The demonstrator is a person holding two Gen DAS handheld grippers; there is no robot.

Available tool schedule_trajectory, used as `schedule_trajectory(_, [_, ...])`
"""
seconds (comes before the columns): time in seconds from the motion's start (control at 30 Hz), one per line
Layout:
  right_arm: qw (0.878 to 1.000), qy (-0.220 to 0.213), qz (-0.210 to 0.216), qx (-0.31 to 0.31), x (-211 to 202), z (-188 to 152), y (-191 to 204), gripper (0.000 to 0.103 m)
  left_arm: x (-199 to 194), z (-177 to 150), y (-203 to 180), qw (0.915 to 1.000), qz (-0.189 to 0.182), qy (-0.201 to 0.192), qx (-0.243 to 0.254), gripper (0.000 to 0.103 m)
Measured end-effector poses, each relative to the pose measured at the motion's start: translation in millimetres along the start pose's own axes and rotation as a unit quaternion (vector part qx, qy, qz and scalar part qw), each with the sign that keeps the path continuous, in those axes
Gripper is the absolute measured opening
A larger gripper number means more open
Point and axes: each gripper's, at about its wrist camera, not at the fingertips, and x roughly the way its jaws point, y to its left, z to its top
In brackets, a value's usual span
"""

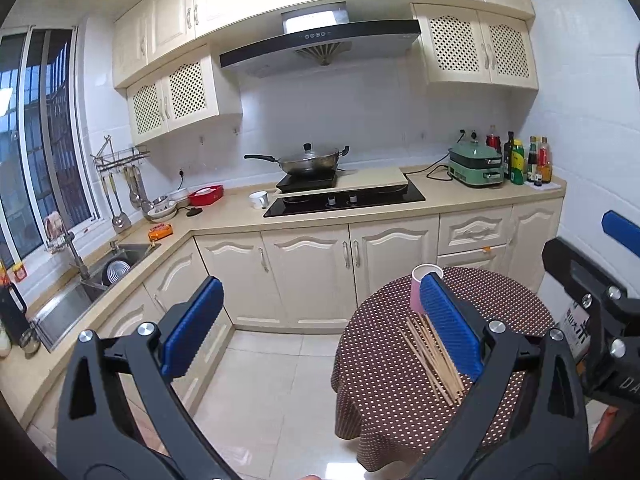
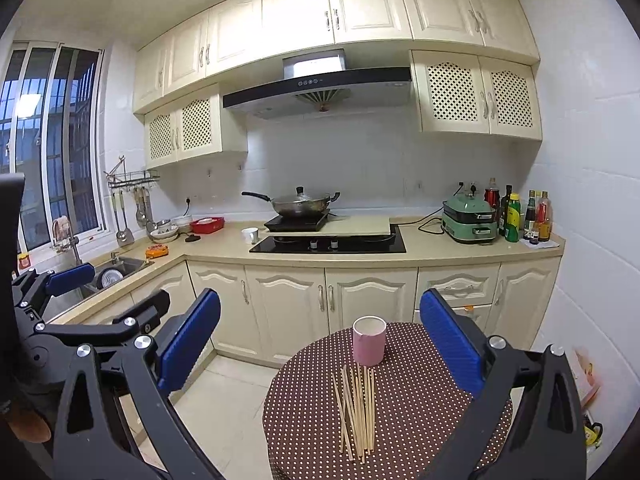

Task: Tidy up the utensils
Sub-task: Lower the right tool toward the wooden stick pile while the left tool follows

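A pile of several wooden chopsticks lies loose on a small round table with a brown polka-dot cloth. Behind the pile a pink cup stands upright with nothing visible inside. My right gripper hovers open above the table's near side, the cup and chopsticks framed between its blue pads. In the left wrist view the chopsticks and the cup sit partly behind my right-hand blue finger. My left gripper hangs open over the floor, left of the table. Neither holds anything.
A kitchen counter runs along the back and left walls with a sink, a wok on a hob, a green cooker and bottles. Tiled floor lies between table and cabinets. The right gripper shows at the right edge, the left gripper at the left.
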Motion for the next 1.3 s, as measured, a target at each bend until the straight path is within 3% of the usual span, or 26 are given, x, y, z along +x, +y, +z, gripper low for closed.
schedule_trajectory(0.2, [1.0, 0.002, -0.003, 0.006, 6.9, 0.4, -1.3, 0.096, 7.2, 2.2, 0.8, 0.9999, 0.002, 0.003, 0.01, 0.097])
schedule_trajectory(0.5, [0.999, 0.039, -0.02, 0.016, 32.4, -9.0, -14.1, 0.096, 37.3, -4.6, -8.3, 0.9995, -0.017, 0.028, 0.004, 0.097])
schedule_trajectory(0.77, [0.993, 0.106, -0.031, 0.034, 83.9, -27.6, -50.5, 0.096, 92.6, -20.4, -31.6, 0.9966, -0.031, 0.076, 0.0, 0.097])
schedule_trajectory(1.1, [0.987, 0.149, -0.048, 0.04, 130.9, -45.6, -88.0, 0.096, 158.6, -29.8, -64.5, 0.9912, -0.049, 0.123, 0.0, 0.097])
schedule_trajectory(1.3, [0.976, 0.202, -0.052, 0.055, 156.4, -75.1, -122.3, 0.096, 200.2, -52.8, -73.0, 0.982, -0.054, 0.181, -0.012, 0.097])
